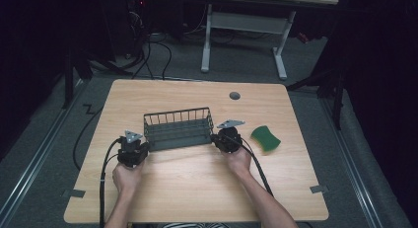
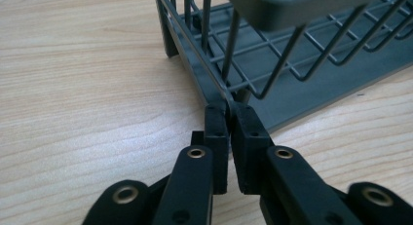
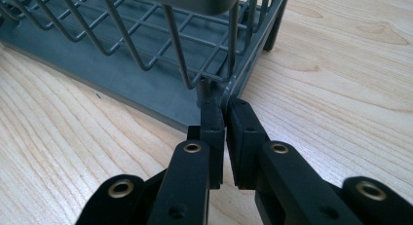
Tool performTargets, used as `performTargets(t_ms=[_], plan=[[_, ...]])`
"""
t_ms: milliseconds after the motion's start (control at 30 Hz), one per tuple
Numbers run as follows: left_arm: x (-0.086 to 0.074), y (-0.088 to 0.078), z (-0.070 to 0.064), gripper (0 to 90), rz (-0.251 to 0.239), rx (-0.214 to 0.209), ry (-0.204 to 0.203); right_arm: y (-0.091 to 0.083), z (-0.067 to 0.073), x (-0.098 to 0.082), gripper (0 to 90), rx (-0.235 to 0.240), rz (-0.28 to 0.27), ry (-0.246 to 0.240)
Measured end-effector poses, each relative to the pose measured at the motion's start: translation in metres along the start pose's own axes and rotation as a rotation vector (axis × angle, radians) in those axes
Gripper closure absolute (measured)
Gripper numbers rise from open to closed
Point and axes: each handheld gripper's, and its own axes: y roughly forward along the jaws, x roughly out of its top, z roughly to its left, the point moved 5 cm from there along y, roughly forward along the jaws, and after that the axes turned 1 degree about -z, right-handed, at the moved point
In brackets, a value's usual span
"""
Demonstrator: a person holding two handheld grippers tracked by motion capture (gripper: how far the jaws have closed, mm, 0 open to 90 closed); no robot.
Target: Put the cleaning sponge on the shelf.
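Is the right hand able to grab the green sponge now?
Probably not yet. The right gripper is shut on the wire rack's end. The sponge lies close beside it on bare table, so letting go first would leave the way free.

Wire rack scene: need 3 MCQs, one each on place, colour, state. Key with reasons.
1. Where does the sponge lie?
A. inside the rack
B. on the table, right of the rack
C. at the table's left edge

2. What colour is the wire rack?
A. dark grey
B. white
C. red

3. How does the left gripper stand?
A. wide open above the rack
B. shut on the sponge
C. shut on the rack's lower edge wire

Key: 1 B, the high view shows it on bare wood beyond the right gripper. 2 A, wires and base read dark grey in all views. 3 C, the left gripper view shows its pads pinching the wire.
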Motion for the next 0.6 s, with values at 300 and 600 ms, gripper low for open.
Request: performTargets(t_ms=[300, 600], plan=[[0.0, 0.0, -0.002, 86.8, -0.007, -0.006, 0.028, -0.003, -0.001, -0.001, 86.8, -0.009, -0.007, -0.023], [0.001, -0.001, -0.009, 87.0, -0.008, -0.031, 0.057, -0.01, -0.003, -0.006, 86.9, -0.014, 0.001, -0.039]])
